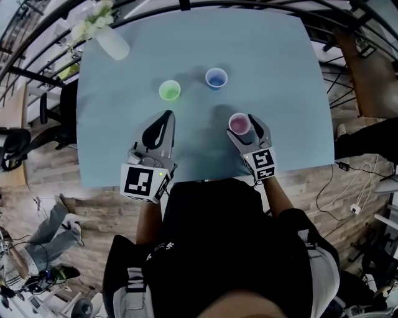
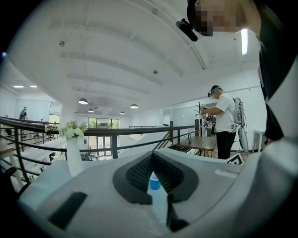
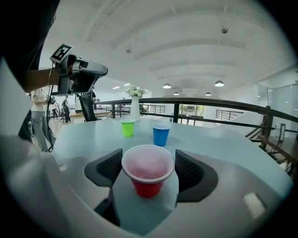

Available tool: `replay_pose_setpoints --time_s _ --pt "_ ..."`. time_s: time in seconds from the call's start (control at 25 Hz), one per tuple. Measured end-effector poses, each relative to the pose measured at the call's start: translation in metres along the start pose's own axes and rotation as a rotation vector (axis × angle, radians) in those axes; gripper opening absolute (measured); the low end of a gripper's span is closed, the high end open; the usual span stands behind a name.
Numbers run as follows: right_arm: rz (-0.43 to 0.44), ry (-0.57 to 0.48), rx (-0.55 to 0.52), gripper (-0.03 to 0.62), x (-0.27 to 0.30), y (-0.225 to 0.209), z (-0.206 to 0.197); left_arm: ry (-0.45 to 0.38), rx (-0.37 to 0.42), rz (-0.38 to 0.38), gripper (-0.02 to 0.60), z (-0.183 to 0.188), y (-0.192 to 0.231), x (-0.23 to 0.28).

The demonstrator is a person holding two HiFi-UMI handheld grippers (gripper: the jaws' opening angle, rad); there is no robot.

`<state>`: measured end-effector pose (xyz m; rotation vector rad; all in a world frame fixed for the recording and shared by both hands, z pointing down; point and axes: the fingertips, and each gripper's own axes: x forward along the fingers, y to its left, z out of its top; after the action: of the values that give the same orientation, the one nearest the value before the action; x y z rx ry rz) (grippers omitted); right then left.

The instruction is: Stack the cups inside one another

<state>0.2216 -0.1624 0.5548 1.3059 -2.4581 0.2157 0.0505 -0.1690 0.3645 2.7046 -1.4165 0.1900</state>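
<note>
Three cups stand upright on the light blue table (image 1: 273, 56): a green cup (image 1: 169, 90), a blue cup (image 1: 216, 78) behind it to the right, and a red cup (image 1: 239, 124) nearer to me. My right gripper (image 1: 241, 122) is open, its jaws wide on either side of the red cup (image 3: 148, 174), which rests on the table. The green cup (image 3: 127, 127) and blue cup (image 3: 161, 135) stand beyond it. My left gripper (image 1: 166, 116) is shut and empty, just short of the green cup. In its own view the left gripper (image 2: 152, 156) shows the blue cup (image 2: 155, 182) past its closed tips.
A white vase of flowers (image 1: 109, 37) stands at the table's far left corner. A dark railing (image 1: 186, 5) curves round the table's far side. The near table edge (image 1: 205, 177) is right below both grippers. Another person (image 2: 226, 121) stands at a distant table.
</note>
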Motion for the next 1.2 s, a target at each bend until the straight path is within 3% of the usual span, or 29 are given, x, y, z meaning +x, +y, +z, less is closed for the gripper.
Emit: replay_pose_setpoints --time_s 0.44,1.2 --pt "-0.004 -0.014 0.001 0.359 0.006 -0.007 0.014 0.007 -0.006 0.026 -0.008 -0.002 0.012 -0.001" --pt "0.132 -0.225 -0.06 0.359 0.065 0.021 0.133 0.0 -0.027 0.143 -0.008 -0.003 0.045 -0.021"
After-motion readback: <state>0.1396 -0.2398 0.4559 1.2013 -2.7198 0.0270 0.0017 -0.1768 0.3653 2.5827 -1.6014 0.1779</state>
